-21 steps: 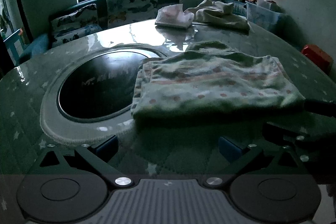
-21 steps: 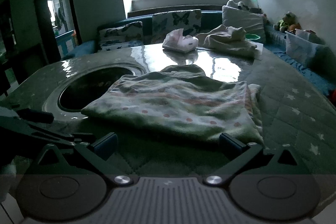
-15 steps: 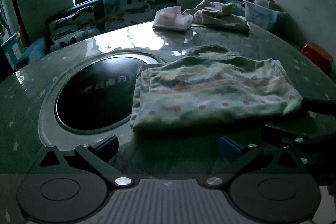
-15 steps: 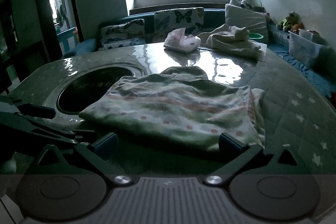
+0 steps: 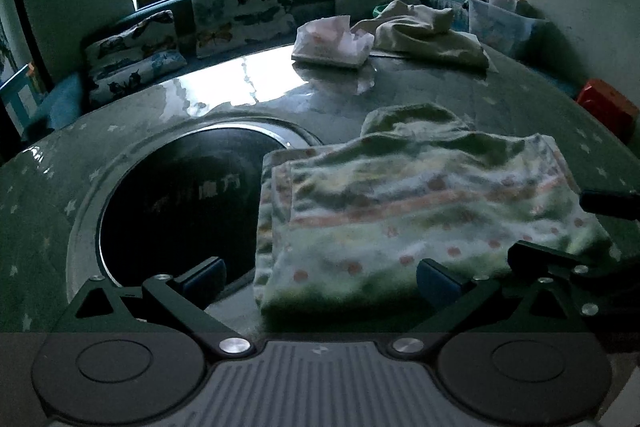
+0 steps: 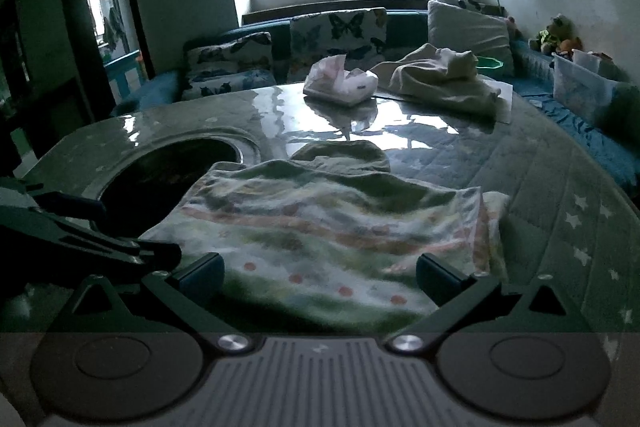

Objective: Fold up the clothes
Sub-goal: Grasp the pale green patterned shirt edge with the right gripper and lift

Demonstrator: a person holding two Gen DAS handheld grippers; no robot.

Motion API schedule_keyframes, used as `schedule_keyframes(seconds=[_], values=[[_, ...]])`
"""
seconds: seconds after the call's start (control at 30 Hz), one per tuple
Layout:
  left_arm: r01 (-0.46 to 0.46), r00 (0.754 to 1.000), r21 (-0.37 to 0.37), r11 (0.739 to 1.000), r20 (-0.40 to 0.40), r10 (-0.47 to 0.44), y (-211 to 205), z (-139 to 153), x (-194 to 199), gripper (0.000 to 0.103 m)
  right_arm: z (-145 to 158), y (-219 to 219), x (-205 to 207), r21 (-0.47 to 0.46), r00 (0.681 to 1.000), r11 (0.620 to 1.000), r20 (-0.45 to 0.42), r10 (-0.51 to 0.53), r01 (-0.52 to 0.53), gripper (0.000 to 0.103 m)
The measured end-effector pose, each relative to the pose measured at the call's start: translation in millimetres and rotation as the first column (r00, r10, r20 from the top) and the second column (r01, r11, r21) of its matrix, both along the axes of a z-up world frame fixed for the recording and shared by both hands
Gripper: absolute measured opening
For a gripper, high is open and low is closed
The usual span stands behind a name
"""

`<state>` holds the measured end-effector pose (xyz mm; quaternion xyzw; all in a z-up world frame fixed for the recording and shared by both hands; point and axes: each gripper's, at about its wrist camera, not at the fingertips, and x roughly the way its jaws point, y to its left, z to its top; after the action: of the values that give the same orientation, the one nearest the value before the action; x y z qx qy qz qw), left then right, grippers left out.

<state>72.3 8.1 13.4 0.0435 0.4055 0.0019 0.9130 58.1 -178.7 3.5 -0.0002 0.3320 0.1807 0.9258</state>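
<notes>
A pale dotted and striped garment point(image 5: 420, 211) point(image 6: 332, 231) lies folded flat on the table, its left part over the rim of a dark round inset. My left gripper point(image 5: 320, 277) is open at the garment's near left corner, which lies between its fingers. My right gripper point(image 6: 320, 273) is open at the near edge, and the cloth reaches in between its blue pads point(image 6: 434, 275). Each gripper also shows at the edge of the other's view. A cream garment point(image 5: 428, 35) point(image 6: 440, 81) lies crumpled at the far side of the table.
The round table point(image 5: 520, 107) has a glossy starred cover and a dark round inset point(image 5: 176, 199) on the left. A tissue pack point(image 5: 332, 41) sits at the far middle. Behind are a sofa with butterfly cushions point(image 5: 240, 9), a clear bin point(image 5: 500, 23) and a red box point(image 5: 606, 107).
Both grippers have moved forward and down toward the folded garment, whose near edge now lies between their open fingers. The garment itself has not shifted.
</notes>
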Motion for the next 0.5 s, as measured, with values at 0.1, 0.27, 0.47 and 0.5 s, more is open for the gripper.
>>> schedule_keyframes(seconds=[0.1, 0.27, 0.47, 0.5], values=[[0.002, 1.0, 0.001, 1.0, -0.003, -0.002, 2, 1, 14, 0.103, 2, -1, 12, -0.014, 1.0, 1.0, 0.004, 0.006, -0.006, 0.103], [0.02, 1.0, 0.011, 1.0, -0.011, -0.02, 6, 4, 35, 0.103, 4, -5, 41, -0.021, 1.0, 1.0, -0.011, 0.001, -0.001, 0.094], [0.028, 0.999, -0.005, 1.0, -0.014, -0.029, 14, 5, 57, 0.103, 3, -3, 87, -0.034, 0.999, 0.999, -0.033, -0.005, 0.004, 0.085], [0.03, 0.999, -0.007, 1.0, -0.014, -0.03, 15, 5, 61, 0.103, 2, -2, 95, -0.034, 0.999, 0.999, -0.038, -0.004, 0.003, 0.084]])
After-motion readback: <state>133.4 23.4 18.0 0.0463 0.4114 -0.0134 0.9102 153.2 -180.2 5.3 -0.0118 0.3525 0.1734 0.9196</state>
